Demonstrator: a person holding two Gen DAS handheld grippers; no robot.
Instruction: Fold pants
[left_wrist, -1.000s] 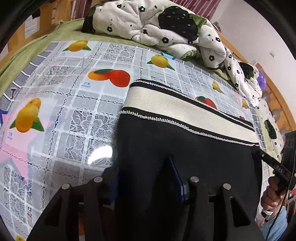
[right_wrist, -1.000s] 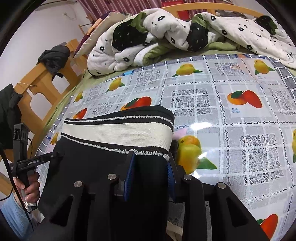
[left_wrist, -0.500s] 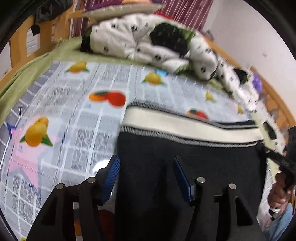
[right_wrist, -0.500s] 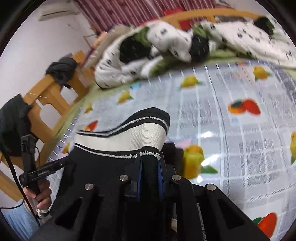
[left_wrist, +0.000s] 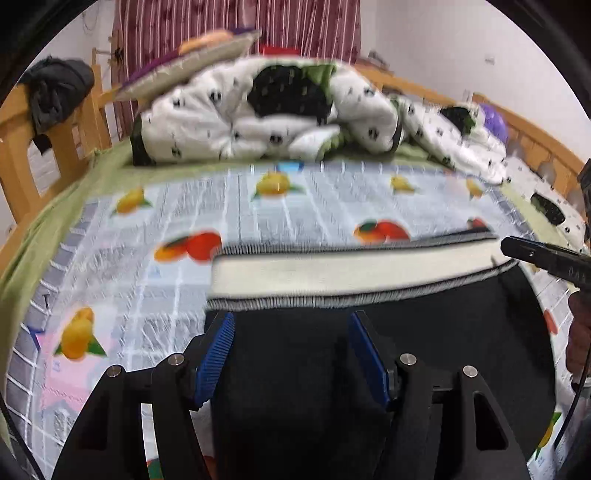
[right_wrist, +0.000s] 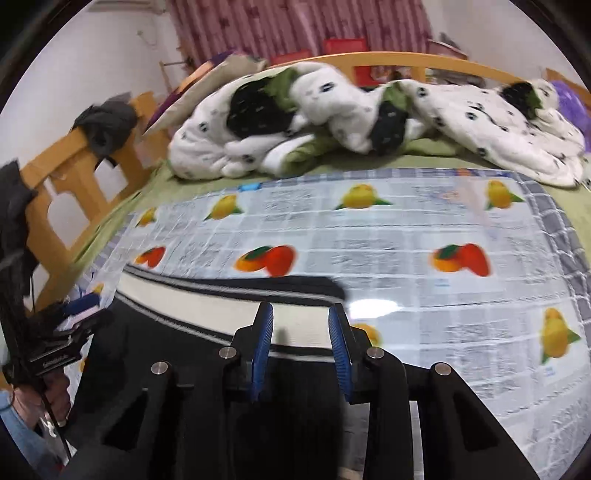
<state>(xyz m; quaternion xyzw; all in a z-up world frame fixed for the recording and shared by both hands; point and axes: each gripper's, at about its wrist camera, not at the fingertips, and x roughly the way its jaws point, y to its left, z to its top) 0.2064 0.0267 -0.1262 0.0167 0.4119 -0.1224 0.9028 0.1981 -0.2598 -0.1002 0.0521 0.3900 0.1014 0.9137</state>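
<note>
Black pants (left_wrist: 443, 332) with a cream waistband (left_wrist: 351, 271) lie flat on a fruit-printed plastic cloth (left_wrist: 147, 277) spread over a bed. My left gripper (left_wrist: 291, 354) hovers over the black fabric below the waistband. Its jaws are opening and the blue pads (left_wrist: 214, 358) stand clear of the fabric. In the right wrist view my right gripper (right_wrist: 301, 343) is above the waistband (right_wrist: 192, 302) near its right end. Its jaws are opening too and nothing is pinched. The other gripper shows at each view's edge: the right gripper (left_wrist: 546, 258) and the left gripper (right_wrist: 55, 350).
A crumpled white quilt (left_wrist: 277, 114) with black flowers lies across the far part of the bed. A wooden bed frame (left_wrist: 48, 147) with dark clothes hung on it stands at the left. A person's hand (right_wrist: 48, 395) holds the left gripper's handle.
The left jaws spread wider and let go of the black fabric. The right jaws pinched the waistband edge, then opened, and the waistband dropped flat. Both views tilted upward.
</note>
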